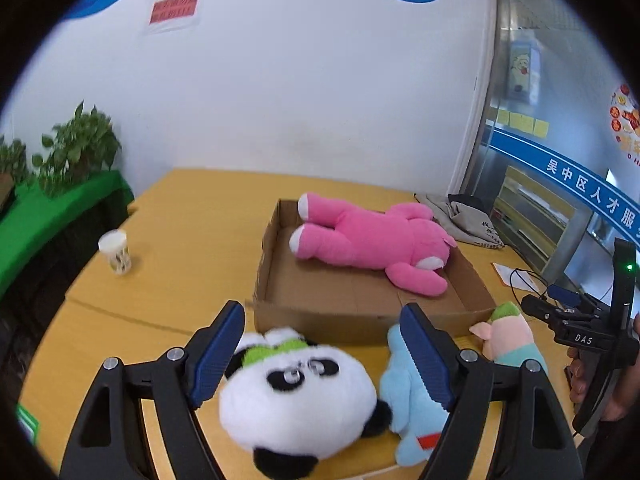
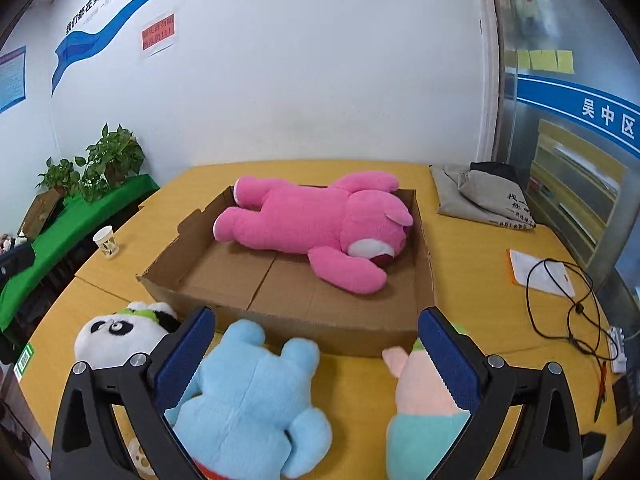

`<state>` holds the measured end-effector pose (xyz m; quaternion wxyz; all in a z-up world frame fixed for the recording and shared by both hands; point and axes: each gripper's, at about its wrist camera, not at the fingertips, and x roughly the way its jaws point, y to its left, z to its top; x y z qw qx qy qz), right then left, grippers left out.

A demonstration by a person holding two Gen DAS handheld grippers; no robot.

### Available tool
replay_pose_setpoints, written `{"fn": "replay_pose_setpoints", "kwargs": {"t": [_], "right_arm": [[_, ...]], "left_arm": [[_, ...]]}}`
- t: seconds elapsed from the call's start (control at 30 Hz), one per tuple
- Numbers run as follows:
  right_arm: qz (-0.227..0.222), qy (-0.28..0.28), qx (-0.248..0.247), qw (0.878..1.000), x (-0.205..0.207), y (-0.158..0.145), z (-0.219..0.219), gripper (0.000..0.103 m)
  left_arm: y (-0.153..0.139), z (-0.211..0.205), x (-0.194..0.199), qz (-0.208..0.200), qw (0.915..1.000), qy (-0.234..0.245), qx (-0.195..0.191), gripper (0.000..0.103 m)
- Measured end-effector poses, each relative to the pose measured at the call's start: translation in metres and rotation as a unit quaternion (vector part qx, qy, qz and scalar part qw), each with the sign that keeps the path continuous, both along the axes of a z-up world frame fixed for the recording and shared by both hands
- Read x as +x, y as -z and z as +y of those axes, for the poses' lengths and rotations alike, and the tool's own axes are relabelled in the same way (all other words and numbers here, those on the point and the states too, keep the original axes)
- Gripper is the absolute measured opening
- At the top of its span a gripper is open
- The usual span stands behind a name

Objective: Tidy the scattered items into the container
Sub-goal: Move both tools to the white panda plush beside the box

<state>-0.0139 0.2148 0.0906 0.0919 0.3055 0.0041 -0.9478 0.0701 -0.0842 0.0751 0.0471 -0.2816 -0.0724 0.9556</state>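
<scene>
A shallow cardboard box (image 1: 276, 316) (image 2: 280, 330) lies on the yellow table with a pink plush bear (image 1: 368, 240) (image 2: 316, 220) face down inside it. In front of the box lie a panda plush (image 1: 296, 396) (image 2: 108, 330), a light blue plush (image 1: 412, 408) (image 2: 252, 396) and a small pink pig plush (image 1: 508, 336) (image 2: 420, 392). My left gripper (image 1: 324, 348) is open, its fingers either side of the panda. My right gripper (image 2: 316, 356) is open above the blue plush and the pig; it shows at the right of the left wrist view (image 1: 580, 320).
A paper cup (image 1: 116, 252) (image 2: 106, 242) stands at the table's left. A grey cloth bag (image 2: 484, 196), a paper sheet (image 2: 540, 272), a black cable (image 2: 560, 304) and a power strip (image 2: 618, 348) lie at the right. Potted plants (image 2: 100, 164) stand on a green ledge.
</scene>
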Motion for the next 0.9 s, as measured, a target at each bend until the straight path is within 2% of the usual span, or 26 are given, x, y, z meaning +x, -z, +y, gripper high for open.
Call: {"fn": "replay_pose_setpoints", "kwargs": {"t": [0.2,0.3,0.7,0.9], "right_arm": [[-0.017,-0.002,0.032,0.999,0.012,0.013,-0.005,0.103],[-0.028,0.002,0.031,0.999,0.011,0.018,-0.005,0.103],[-0.047,0.021,0.034,0.998,0.004,0.032,-0.002,0.103],[-0.052,0.019,0.033,0.998,0.001,0.038,0.003,0.103]], "left_arm": [[0.029,-0.005,0.005,-0.034,0.9992,-0.009,0.022,0.080],[0.034,-0.003,0.006,-0.036,0.9988,0.000,0.033,0.080],[0.054,0.030,-0.004,-0.052,0.9962,0.062,0.033,0.080],[0.060,0.030,-0.008,-0.062,0.9953,0.060,0.045,0.080]]}}
